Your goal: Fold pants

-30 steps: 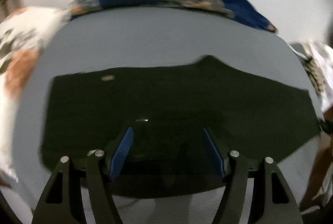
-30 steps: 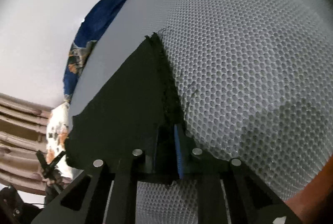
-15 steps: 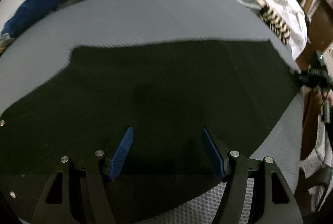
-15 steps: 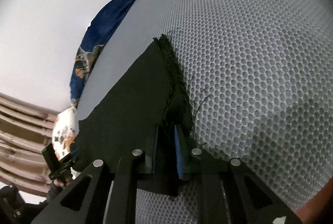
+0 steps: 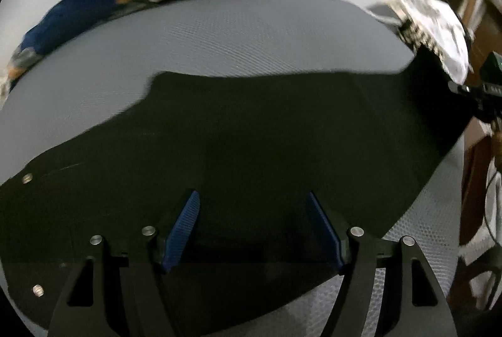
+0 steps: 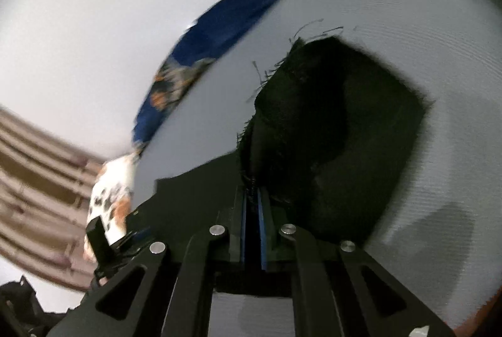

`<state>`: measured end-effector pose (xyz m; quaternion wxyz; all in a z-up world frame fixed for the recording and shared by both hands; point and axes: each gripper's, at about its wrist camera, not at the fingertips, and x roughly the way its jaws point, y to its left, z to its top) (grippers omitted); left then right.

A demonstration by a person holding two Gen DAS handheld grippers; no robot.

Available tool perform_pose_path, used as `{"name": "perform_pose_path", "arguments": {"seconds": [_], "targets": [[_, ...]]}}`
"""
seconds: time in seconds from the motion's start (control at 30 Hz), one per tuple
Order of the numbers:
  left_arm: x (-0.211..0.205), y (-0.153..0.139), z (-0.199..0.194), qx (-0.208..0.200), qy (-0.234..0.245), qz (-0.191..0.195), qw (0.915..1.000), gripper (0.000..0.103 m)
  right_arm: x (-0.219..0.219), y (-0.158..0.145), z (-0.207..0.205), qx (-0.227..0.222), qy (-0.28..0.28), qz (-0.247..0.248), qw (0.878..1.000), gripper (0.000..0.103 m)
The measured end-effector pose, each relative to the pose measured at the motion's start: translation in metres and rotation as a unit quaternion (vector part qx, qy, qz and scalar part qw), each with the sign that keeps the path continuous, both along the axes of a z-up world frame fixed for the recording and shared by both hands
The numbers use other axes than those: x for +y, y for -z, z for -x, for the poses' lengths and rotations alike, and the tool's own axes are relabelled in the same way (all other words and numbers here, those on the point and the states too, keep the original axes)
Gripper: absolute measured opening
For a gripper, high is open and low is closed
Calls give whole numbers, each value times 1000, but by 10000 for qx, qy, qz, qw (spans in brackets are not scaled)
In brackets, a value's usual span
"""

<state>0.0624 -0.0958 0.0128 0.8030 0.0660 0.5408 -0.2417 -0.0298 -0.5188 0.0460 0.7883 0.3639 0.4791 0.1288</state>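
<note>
Pants, black cloth ones (image 5: 266,133), lie spread on the grey mesh bed (image 5: 219,39). Your right tongs (image 6: 252,202) pinch their frayed edge, lifting it. Your left tongs (image 5: 252,205) stand wide over the cloth, holding nothing.

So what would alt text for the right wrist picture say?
The right gripper, jaws shut, pinches the frayed edge of black pants and lifts it off a grey mesh surface. A blue patterned cloth lies along the far edge; the picture is motion-blurred.
</note>
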Motion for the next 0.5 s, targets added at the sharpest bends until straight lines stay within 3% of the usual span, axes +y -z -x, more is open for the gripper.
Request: {"name": "perform_pose_path", "arguments": {"seconds": [0.23,0.5], "targets": [[61,-14,-3,-63,-676,214,9975,71,124,0,-48,-93,-1255,-416,9912,7],[102,-5,10,77,-1045,317,9940,71,272,54,-63,460,-2603,-679,9620,7]]}}
